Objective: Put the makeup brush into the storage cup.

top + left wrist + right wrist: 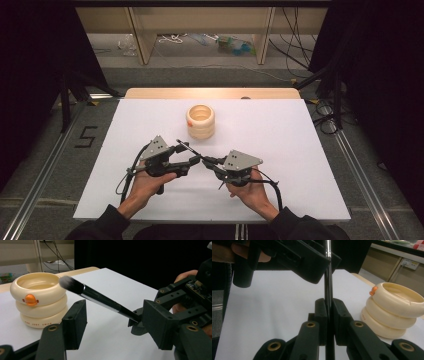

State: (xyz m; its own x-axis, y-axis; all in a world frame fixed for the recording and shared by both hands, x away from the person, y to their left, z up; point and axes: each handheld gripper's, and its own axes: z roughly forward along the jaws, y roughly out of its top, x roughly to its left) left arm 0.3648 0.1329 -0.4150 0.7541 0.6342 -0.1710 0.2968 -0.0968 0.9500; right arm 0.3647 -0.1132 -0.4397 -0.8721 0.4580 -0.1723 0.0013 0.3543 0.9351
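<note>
White board covers the table (280, 165) where we work, with a dark curtain at the sides and low wooden shelving beyond the far edge. Above the board, near its middle, we hold a makeup brush (98, 298) with a black handle, a silver ferrule and a soft grey tuft. Our right gripper (329, 312) has its two black jaws pressed together on the lower part of the handle, pinching it. Our left gripper (113, 315) stands around the brush with its jaws spread, one on each side of the handle and neither pad touching it. In the high view both grippers meet tip to tip in front of us. Just beyond the brush tuft stands a cream ringed holder (201, 121) with a small orange duck bill, resting on the board.
</note>
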